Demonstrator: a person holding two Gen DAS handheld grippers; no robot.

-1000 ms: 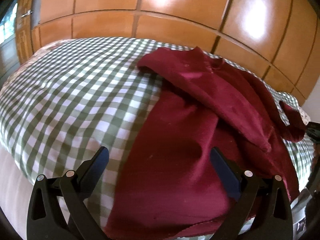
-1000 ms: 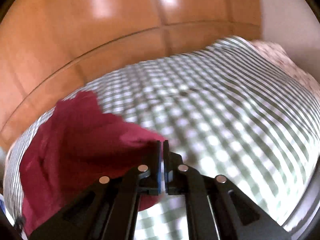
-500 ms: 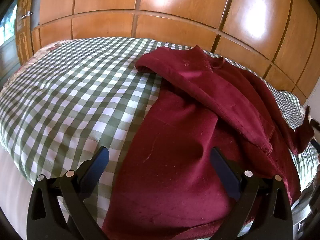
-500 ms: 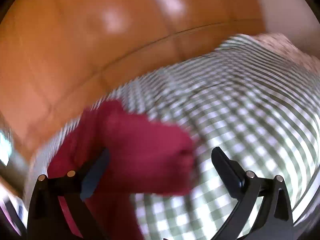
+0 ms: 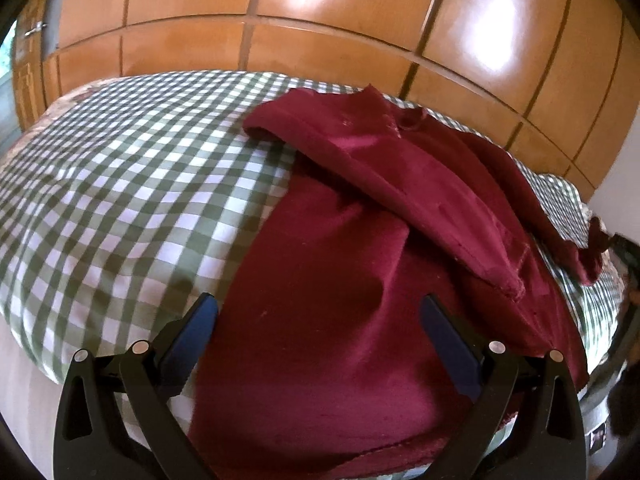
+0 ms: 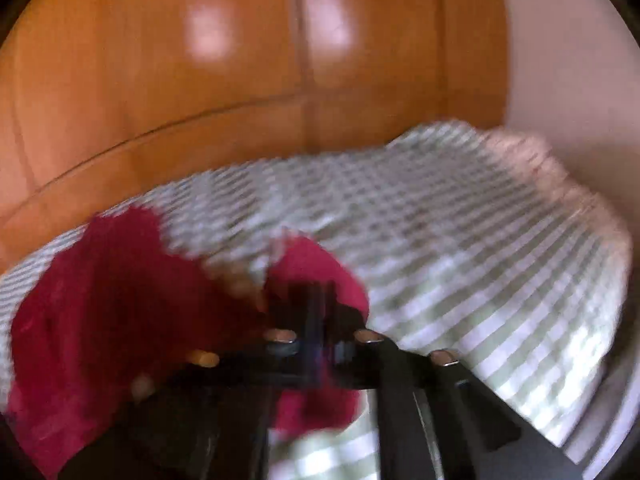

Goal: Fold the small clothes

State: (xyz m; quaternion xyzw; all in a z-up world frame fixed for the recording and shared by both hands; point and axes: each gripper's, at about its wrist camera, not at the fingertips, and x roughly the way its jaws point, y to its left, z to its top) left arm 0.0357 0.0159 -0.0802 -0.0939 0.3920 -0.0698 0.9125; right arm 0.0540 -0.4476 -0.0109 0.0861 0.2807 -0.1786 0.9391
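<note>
Dark red garment (image 5: 340,280) lies spread over the checked bed cover (image 5: 132,184), reaching its near edge, one sleeve folded across the body. My left gripper (image 5: 316,316) hovers over the near hem, fingers wide apart, nothing between them. My right gripper (image 6: 320,300), blurred, has its fingers together, clamped on a fold of the garment (image 6: 316,264).
</note>
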